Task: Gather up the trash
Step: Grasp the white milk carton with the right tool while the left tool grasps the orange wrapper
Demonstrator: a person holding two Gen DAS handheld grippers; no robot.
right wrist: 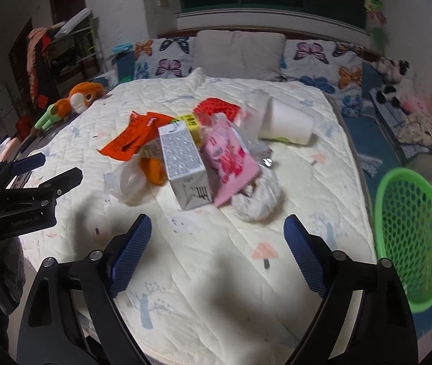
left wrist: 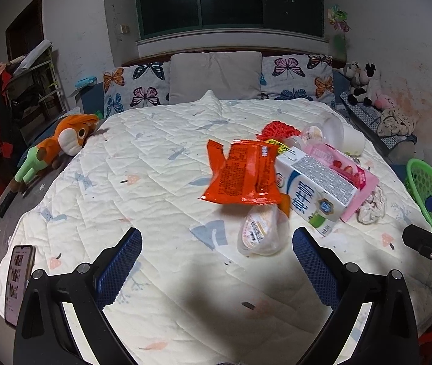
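Observation:
A heap of trash lies on the bed's cream quilt (left wrist: 143,182): an orange-red snack wrapper (left wrist: 240,173), a white milk carton (left wrist: 316,188), a pink wrapper (left wrist: 350,173), a clear plastic cup (left wrist: 260,231), crumpled tissue (left wrist: 371,206), a white paper cup (left wrist: 351,141) and a red net (left wrist: 276,129). My left gripper (left wrist: 217,243) is open and empty, just short of the clear cup. My right gripper (right wrist: 217,231) is open and empty, in front of the milk carton (right wrist: 185,164) and tissue (right wrist: 258,200). A green mesh basket (right wrist: 410,231) stands at the bed's right edge.
An orange plush toy (left wrist: 64,143) lies at the bed's left edge. A phone (left wrist: 18,276) lies at the near left corner. Butterfly pillows (left wrist: 134,88) and a grey pillow (left wrist: 216,76) line the headboard. Plush toys (left wrist: 365,85) sit on the right. A clothes rack (left wrist: 18,91) stands left.

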